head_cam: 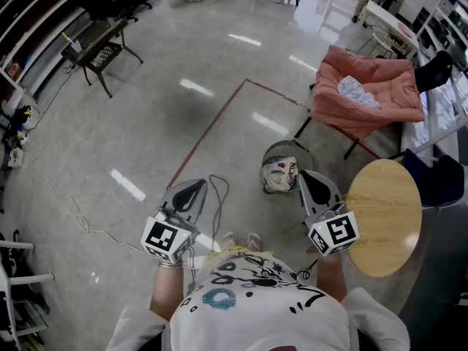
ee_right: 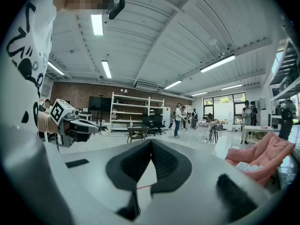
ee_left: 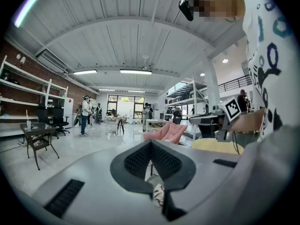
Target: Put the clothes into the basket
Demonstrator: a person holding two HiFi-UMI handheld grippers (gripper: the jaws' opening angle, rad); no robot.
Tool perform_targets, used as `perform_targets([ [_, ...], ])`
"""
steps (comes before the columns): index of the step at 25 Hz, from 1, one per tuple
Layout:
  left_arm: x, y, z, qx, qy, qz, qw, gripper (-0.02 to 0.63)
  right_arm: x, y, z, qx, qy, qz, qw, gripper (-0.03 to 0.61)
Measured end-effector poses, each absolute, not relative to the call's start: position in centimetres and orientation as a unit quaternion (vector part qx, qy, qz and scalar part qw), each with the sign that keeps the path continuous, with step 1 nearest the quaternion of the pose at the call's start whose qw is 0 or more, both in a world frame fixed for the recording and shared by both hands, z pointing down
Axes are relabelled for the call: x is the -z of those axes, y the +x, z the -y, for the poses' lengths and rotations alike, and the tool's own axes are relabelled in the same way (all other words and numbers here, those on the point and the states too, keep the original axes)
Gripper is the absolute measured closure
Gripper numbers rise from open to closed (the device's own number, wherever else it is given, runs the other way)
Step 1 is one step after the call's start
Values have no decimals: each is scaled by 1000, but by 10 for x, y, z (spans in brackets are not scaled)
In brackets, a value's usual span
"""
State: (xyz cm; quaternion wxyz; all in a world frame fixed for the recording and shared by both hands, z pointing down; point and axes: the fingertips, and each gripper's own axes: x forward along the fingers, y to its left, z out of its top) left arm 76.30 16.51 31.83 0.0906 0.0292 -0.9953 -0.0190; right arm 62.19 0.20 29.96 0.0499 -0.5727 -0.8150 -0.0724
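While my left gripper [head_cam: 191,189] and right gripper [head_cam: 313,181] are both clenched on nothing, round wire-mesh basket [head_cam: 292,148] stands on glossy grey floor [head_cam: 219,72] near the right one, white printed garment [head_cam: 280,175] inside.

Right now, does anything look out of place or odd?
Nothing spilled or damaged. A white cloth lies on the pink chair, apart from the basket, and a loose cable trails across the floor at left.

Large open lab hall, polished grey floor [head_cam: 183,123], white shelf racks [ee_right: 136,108], brick wall [ee_right: 79,90], ceiling strip lights [ee_right: 97,25]
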Motion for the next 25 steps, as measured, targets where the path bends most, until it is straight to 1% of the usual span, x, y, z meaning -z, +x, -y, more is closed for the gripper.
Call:
perform_targets([
  [9,-326,781,-189,28,22,995,91,611,-307,633,-13,81,-563,821,58,551],
  [15,-340,787,-204,27,25,995,89,611,-317,638,-17,27,-553,830,59,549],
  [18,-347,789,-214,38,22,994,95,611,-325,643,-21,36,-546,834,69,548],
  [21,-348,781,-216,37,33,994,102,611,-325,631,-22,38,-539,838,73,548],
  [25,-346,754,-225,37,25,994,100,611,-327,601,-28,32,-540,838,74,548],
])
